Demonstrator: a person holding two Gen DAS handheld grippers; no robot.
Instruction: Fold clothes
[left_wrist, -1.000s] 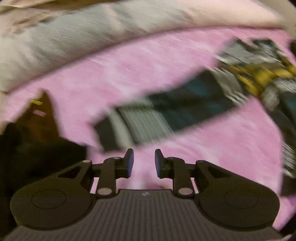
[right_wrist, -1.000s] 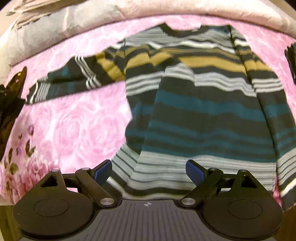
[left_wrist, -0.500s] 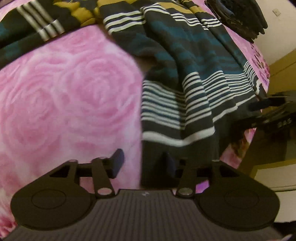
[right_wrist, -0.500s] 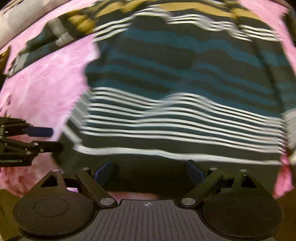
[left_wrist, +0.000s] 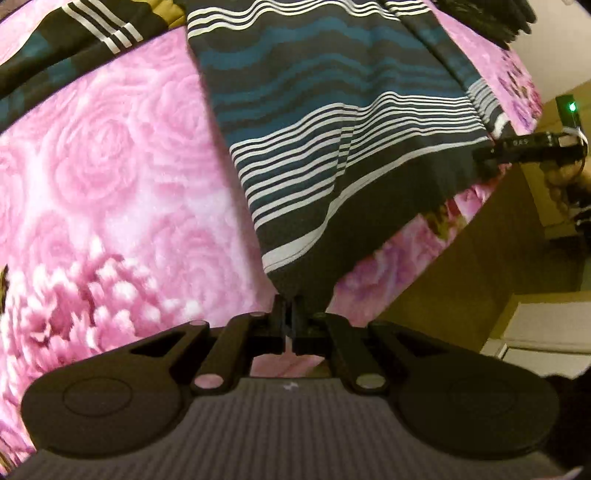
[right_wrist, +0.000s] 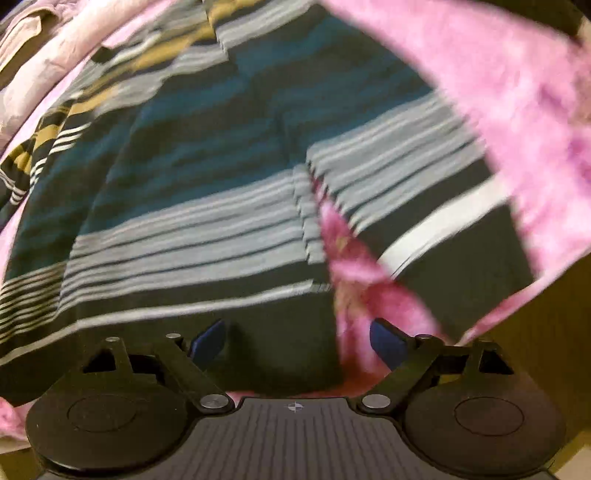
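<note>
A striped sweater (left_wrist: 332, 122) in black, teal, white and mustard lies spread on a pink rose-print bedspread (left_wrist: 103, 177). My left gripper (left_wrist: 290, 314) is shut on the sweater's bottom left hem corner, near the bed's front edge. In the right wrist view the sweater (right_wrist: 207, 206) fills the frame, blurred. My right gripper (right_wrist: 297, 338) is open, its blue pads either side of the black hem band at the bottom right corner. The right gripper also shows in the left wrist view (left_wrist: 524, 142) at the hem's far end.
A dark garment (left_wrist: 491, 14) lies on the bed beyond the sweater at the top right. Pale bedding (right_wrist: 44, 55) is heaped at the head of the bed. Wooden furniture (left_wrist: 498, 251) stands past the bed's front edge on the right.
My left gripper has closed on the sweater's hem corner; it was open half a second ago. My right gripper has slid right along the hem toward the other corner and stays open.
</note>
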